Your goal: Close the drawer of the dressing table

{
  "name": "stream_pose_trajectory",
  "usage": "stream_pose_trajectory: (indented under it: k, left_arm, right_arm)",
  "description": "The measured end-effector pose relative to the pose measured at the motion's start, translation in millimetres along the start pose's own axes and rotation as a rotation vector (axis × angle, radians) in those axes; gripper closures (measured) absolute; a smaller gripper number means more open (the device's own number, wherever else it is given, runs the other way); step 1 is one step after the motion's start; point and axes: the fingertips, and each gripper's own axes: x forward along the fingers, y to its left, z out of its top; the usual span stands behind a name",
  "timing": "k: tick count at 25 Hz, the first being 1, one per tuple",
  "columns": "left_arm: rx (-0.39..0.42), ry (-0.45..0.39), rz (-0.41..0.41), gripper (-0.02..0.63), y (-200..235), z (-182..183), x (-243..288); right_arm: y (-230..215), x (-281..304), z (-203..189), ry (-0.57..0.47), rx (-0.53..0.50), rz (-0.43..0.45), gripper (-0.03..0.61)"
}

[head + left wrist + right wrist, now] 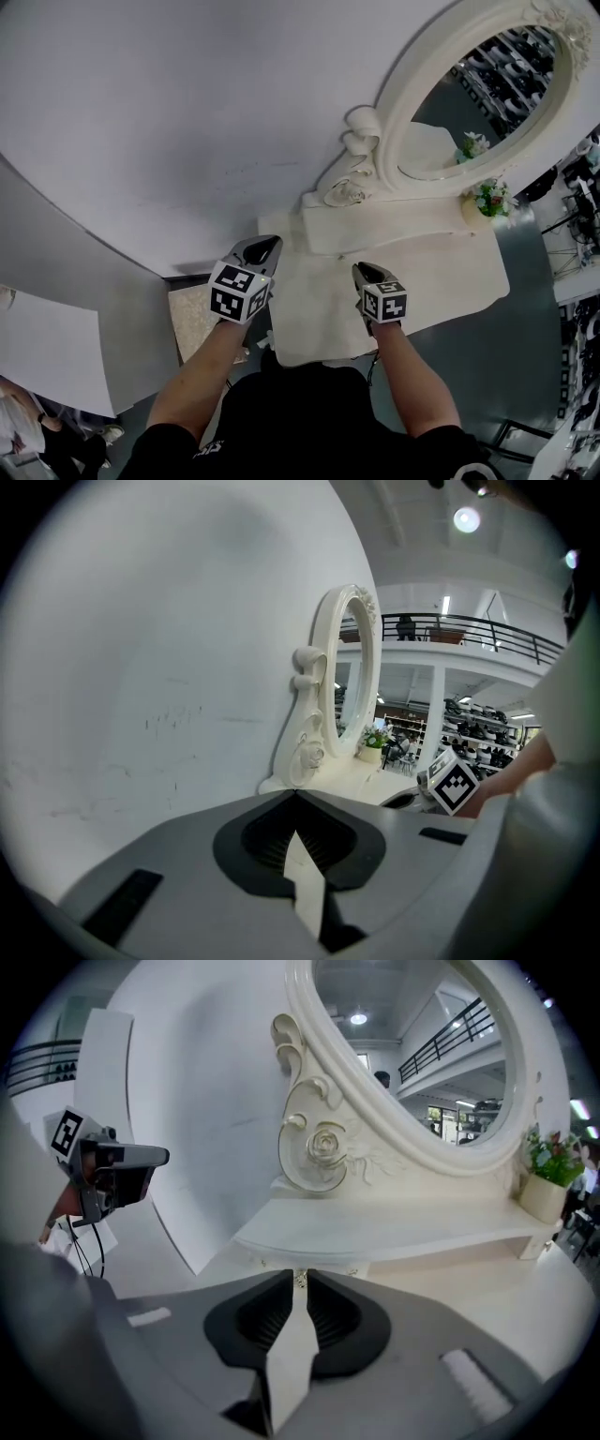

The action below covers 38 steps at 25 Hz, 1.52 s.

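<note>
Over the table [441,272] — right hand-held gripper [367,272] slightly parted, empty; left hand-held gripper [267,247] at its left edge, closed — forearms stretched forward, angled down.

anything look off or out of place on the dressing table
Nothing stands out. The oval mirror stands upright and intact, the flower pot sits upright beside its right edge, and the tabletop shows no spill or damage.
</note>
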Motion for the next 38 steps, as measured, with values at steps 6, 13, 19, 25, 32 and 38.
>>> stream_pose_trajectory:
  k: [6,13,19,25,32,38]
  left_arm:
    - [0.041,-0.028,-0.043,0.608,-4.3,19.2,-16.5]
    - [0.062,-0.095,-0.045,0.607,-14.1,53.4,-30.1]
    - [0.116,-0.116,-0.041,0.607,-35.8,80.0,-38.8]
    - [0.12,-0.152,0.002,0.607,-63.1,100.4,-42.7]
    - [0.127,-0.195,0.032,0.607,-106.3,121.6,-40.7]
    - [0.143,-0.175,0.026,0.607,-122.0,124.3,-23.9]
  right_arm:
    - [-1.3,-58.6,32.4,-0.121,0.026,-0.084,0.522]
    - [-4.8,-139.0,84.5,-0.292,-0.017,-0.131,0.521]
    - [-15.5,-194.4,123.9,-0.432,-0.019,-0.128,0.521]
    - [-28.9,-250.9,145.5,-0.588,0.037,-0.09,0.522]
    - [-63.8,-293.7,168.2,-0.676,0.007,-0.046,0.561]
    - [-76.1,-303.5,167.4,-0.711,-0.021,-0.04,0.568]
